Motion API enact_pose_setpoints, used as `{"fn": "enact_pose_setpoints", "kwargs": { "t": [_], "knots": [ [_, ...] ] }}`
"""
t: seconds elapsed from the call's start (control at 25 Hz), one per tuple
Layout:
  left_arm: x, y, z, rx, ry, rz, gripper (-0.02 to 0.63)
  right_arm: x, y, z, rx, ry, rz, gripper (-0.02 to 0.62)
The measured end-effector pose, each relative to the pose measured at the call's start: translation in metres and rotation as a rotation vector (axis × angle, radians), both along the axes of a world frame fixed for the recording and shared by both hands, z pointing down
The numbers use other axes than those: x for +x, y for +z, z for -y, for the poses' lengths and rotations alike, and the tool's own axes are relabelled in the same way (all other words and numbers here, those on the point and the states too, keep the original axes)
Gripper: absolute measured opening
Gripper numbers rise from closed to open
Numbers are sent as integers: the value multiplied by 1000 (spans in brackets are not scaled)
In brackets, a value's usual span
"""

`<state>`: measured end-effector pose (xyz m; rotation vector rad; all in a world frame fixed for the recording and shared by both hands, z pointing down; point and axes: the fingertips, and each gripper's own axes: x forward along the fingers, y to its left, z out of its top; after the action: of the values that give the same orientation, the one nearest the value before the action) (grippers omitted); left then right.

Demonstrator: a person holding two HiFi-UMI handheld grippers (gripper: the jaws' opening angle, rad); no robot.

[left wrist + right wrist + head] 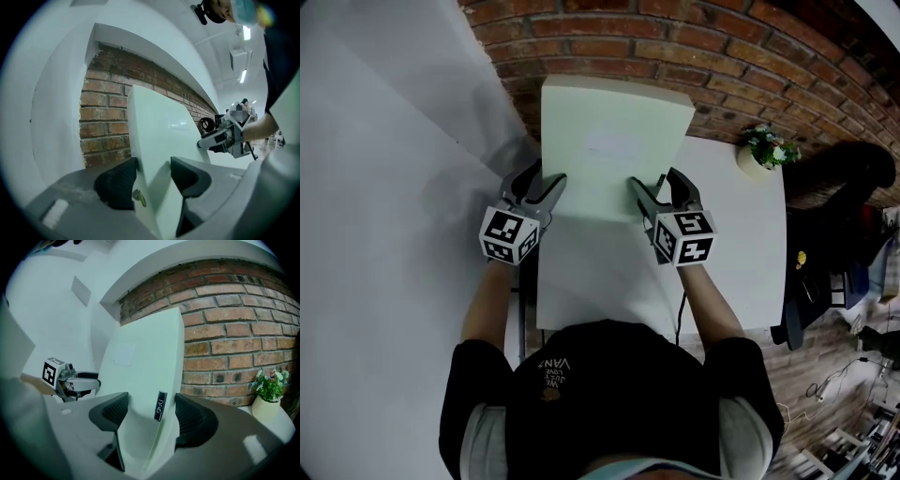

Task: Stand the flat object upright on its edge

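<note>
Before the brick wall (pixel 750 56), above the white table (pixel 741 281), the flat panel (pixel 609 141) sits tilted, high edge toward the wall. My left gripper (pixel 542 183) pinches its left side, my right gripper (pixel 656 185) its right; the 2 look equally near, with the panel straight ahead.

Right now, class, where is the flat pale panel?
Head view, centre: the flat pale panel is tilted up over the white table, its left edge in the left hand-held gripper, its right edge in the right hand-held gripper, brick wall behind.
</note>
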<state>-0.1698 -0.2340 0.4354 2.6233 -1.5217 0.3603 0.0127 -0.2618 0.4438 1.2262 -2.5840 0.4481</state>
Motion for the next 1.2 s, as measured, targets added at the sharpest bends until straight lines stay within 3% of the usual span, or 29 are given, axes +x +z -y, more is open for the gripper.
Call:
{"fn": "enact_pose_setpoints", "kwargs": {
  "t": [1.2],
  "knots": [
    [-18,29,100,92,-68,17,225,-20,12,106,159,-8,-38,308]
  ]
}}
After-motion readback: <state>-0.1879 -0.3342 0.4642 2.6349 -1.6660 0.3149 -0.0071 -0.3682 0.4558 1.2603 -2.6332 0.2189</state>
